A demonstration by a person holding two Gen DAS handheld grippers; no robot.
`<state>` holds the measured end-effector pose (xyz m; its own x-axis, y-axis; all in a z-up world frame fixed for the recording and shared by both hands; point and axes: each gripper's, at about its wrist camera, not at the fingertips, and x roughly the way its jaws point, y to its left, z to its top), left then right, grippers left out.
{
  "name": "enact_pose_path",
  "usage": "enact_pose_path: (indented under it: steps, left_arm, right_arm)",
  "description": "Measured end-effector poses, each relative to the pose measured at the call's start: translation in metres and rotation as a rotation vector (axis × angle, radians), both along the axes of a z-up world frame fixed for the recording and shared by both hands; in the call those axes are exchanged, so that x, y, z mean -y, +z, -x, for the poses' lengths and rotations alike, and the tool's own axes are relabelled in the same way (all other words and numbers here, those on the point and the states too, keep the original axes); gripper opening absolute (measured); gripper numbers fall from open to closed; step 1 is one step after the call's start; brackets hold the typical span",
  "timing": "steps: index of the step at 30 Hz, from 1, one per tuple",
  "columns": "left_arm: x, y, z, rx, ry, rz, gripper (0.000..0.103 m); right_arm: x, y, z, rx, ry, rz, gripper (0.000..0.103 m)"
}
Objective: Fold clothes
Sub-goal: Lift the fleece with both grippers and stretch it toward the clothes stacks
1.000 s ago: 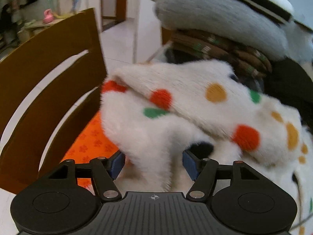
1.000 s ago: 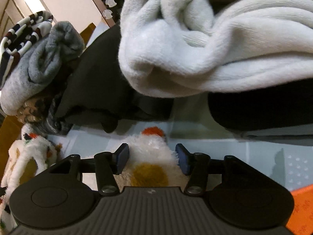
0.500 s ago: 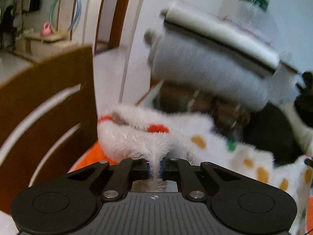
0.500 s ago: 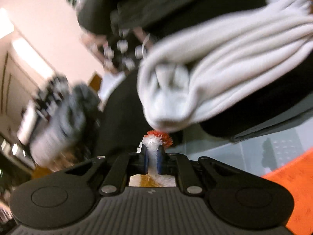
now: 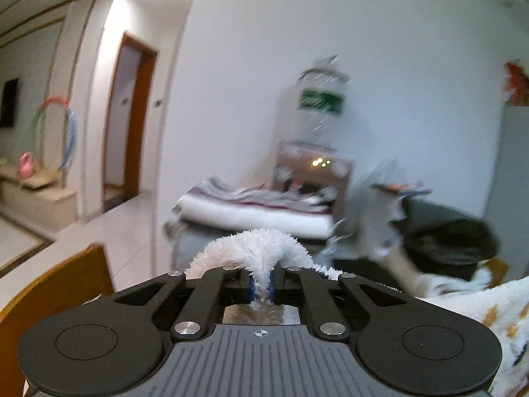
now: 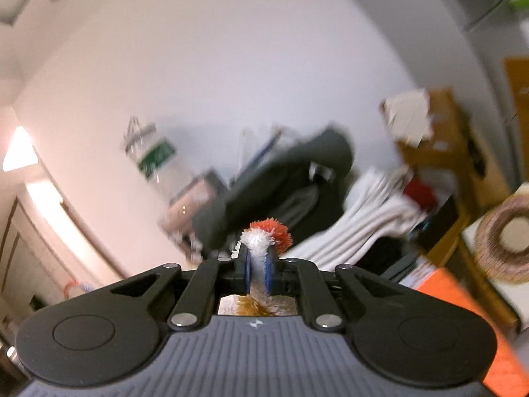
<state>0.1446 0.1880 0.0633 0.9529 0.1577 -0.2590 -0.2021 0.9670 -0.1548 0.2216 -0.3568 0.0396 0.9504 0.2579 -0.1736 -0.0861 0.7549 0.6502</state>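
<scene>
A fluffy white garment with coloured dots [image 5: 258,248] is pinched at one edge by my left gripper [image 5: 260,285], which is shut on it. More of that garment hangs at the lower right of the left wrist view [image 5: 496,311]. In the right wrist view a tuft of the same fluffy garment [image 6: 264,235], white with an orange-red dot, sticks up between the blue pads of my right gripper [image 6: 258,273], also shut on it. Both grippers are lifted and point nearly level toward the wall. The rest of the garment hangs below, hidden by the gripper bodies.
A pile of folded clothes [image 5: 254,211] and dark garments [image 5: 446,238] lies ahead. A large water bottle [image 5: 317,109] stands on a dispenser by the wall. A wooden chair back [image 5: 56,284] is at lower left. White folded cloth [image 6: 367,218], an orange mat [image 6: 463,301] and a tape roll [image 6: 509,241] are on the right.
Both grippers closed on the fluffy dotted garment and rose with it, tilting up from the table toward the wall. The right one also swung sideways.
</scene>
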Motion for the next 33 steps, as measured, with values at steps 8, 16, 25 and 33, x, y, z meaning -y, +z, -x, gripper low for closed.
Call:
enact_pose_path:
  steps: [8, 16, 25, 33]
  left_arm:
    - [0.046, 0.05, 0.054, 0.102, -0.182, -0.038, 0.01]
    - [0.06, 0.077, 0.064, 0.106, -0.252, -0.007, 0.01]
    - [0.075, -0.001, -0.001, -0.05, -0.182, -0.072, 0.01]
    - [0.077, -0.053, -0.079, -0.154, -0.114, -0.154, 0.01]
  right_arm:
    - [0.06, 0.058, 0.159, 0.062, -0.188, 0.023, 0.01]
    - [0.074, 0.114, 0.236, 0.16, -0.298, 0.081, 0.01]
    - [0.084, 0.008, 0.089, -0.123, -0.241, 0.103, 0.01]
    - [0.06, -0.089, -0.05, -0.284, -0.187, 0.149, 0.01]
